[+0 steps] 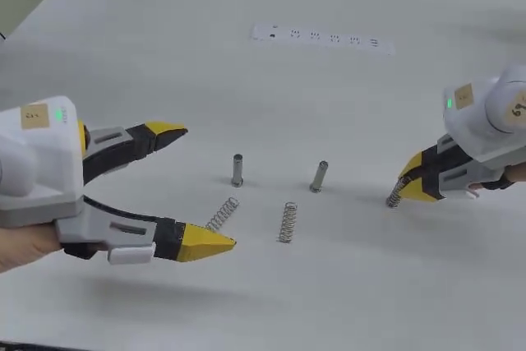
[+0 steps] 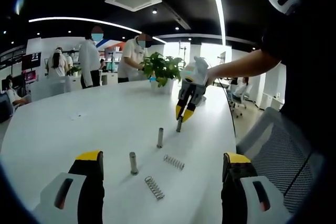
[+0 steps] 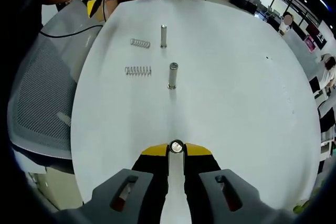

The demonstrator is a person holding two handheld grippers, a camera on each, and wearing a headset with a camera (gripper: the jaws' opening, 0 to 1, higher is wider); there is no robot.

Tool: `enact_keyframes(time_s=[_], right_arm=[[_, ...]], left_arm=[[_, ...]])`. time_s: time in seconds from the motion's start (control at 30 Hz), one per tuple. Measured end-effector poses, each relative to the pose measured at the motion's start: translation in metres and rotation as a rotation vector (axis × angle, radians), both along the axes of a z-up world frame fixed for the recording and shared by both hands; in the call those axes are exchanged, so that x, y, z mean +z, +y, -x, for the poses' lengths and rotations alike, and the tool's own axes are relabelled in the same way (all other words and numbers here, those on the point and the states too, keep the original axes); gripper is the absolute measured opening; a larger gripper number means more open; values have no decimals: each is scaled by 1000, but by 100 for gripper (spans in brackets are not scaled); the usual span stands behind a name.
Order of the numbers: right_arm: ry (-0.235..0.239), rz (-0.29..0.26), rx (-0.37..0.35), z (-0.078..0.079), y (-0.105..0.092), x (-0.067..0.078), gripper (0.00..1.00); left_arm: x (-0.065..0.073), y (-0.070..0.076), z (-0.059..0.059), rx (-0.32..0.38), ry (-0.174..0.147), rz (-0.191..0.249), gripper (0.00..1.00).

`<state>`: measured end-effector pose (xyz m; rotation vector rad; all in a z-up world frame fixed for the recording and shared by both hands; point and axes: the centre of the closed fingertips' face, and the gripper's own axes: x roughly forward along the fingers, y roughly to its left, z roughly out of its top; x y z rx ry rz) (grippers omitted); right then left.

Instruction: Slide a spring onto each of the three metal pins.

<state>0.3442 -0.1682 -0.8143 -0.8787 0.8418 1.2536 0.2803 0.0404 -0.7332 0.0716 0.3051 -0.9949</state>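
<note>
Labels first: a tan sticker sits on the white body of the left gripper, its small writing too faint to read, with a green light glowing just beside it. That gripper hangs low over the white table at the near left, jaws spread wide and holding nothing. Just beside its lower yellow tip lies the first spring, flat on the table. A little farther back the left pin stands upright. Moving right, the second spring lies flat, near side of the gap between the pins. The right pin stands on its end, near the left pin. Far back, a white power strip lies across the table, with no print legible on it.

Over at the right comes the right gripper, wearing a second sticker whose marks are also unreadable. Its jaws are together, clamped on the third pin, whose low end is down at the table, well apart from the left gripper. Coils show around that pin's lower part. It looks like a spring on it, though it is too small to be sure. In the right gripper view the pin's round top sits pinched between the yellow tips, with the two standing pins and two loose springs ahead.
</note>
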Motion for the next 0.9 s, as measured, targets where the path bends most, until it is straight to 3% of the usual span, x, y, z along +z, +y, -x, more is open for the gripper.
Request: enact_keyframes(time_s=[0.9], right_arm=[[-15,13,34,2,-4,-1,10]], left_arm=[[-1,-1,2,-4,11,3,88]])
